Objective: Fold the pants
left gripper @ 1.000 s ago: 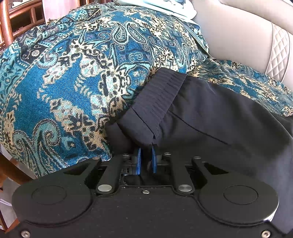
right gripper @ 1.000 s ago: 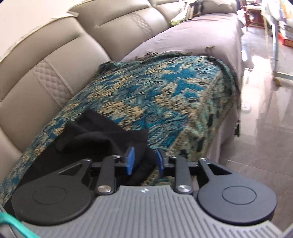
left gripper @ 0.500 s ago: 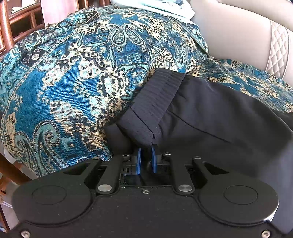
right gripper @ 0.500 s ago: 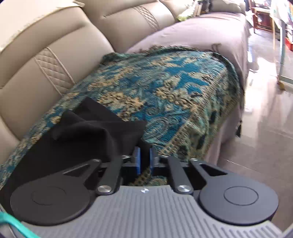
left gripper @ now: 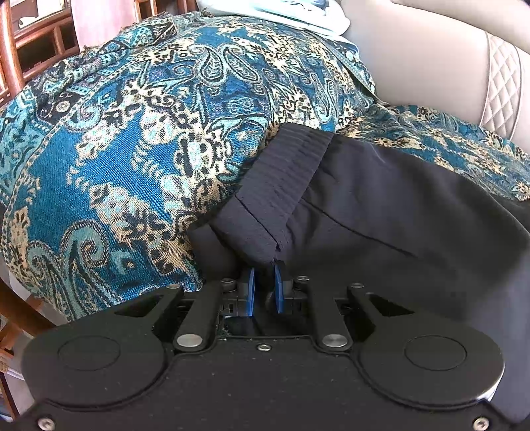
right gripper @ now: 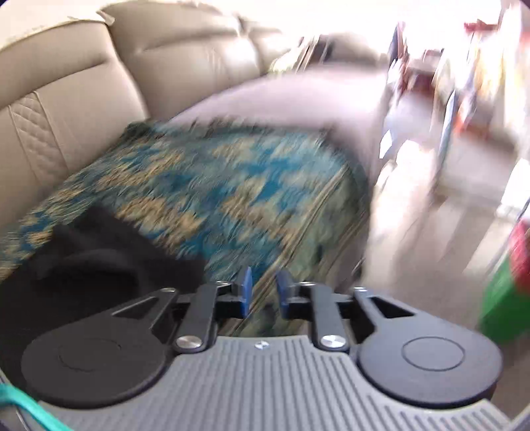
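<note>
Black pants (left gripper: 381,212) lie on a blue paisley throw (left gripper: 132,132) over a sofa. Their ribbed waistband (left gripper: 285,172) points to the upper left. My left gripper (left gripper: 264,285) is shut on the near waistband corner, with cloth between the blue pads. In the blurred right wrist view the pants (right gripper: 89,265) sit bunched at the lower left. My right gripper (right gripper: 263,288) is open with nothing between its pads, just right of the cloth, over the throw (right gripper: 215,185).
The beige leather sofa back (left gripper: 430,66) rises behind the throw. A wooden chair (left gripper: 20,49) stands at far left. A light cloth (left gripper: 281,13) lies at the top. The sofa's front edge and tiled floor (right gripper: 430,232) are right of my right gripper.
My right gripper was shut near the pants' edge half a second ago; now it is open, clear of the cloth, and swinging fast. My left gripper keeps its hold, barely moved.
</note>
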A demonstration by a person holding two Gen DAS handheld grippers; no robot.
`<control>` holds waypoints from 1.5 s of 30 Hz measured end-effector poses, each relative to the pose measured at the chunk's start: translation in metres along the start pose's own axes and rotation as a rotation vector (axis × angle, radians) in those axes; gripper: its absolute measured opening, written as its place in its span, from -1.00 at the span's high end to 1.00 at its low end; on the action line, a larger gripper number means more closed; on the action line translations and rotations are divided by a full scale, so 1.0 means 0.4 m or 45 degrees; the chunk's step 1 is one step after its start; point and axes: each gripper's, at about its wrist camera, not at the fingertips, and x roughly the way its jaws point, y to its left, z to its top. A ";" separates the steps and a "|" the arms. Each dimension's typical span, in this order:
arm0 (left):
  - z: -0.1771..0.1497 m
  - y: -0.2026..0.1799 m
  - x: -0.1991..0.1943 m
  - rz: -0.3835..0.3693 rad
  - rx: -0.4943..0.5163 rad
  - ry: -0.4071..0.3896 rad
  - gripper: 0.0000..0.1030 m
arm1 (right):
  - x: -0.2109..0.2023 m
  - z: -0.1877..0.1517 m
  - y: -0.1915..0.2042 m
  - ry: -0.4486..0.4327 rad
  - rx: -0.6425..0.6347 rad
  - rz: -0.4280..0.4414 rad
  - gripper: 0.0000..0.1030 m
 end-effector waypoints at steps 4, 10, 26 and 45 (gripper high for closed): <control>-0.002 -0.008 0.002 0.019 0.025 -0.010 0.72 | -0.059 -0.006 0.048 -0.126 -0.110 0.374 0.02; -0.006 -0.011 0.000 0.029 0.043 -0.019 0.71 | -0.039 -0.045 0.232 0.177 -0.468 0.985 -0.30; -0.020 -0.008 0.000 0.032 0.034 -0.065 0.72 | 0.071 0.095 0.247 -0.016 -0.381 0.385 -0.20; -0.063 0.100 -0.027 -0.271 -0.098 -0.255 0.82 | -0.626 -0.426 0.846 0.150 -1.161 1.474 -0.35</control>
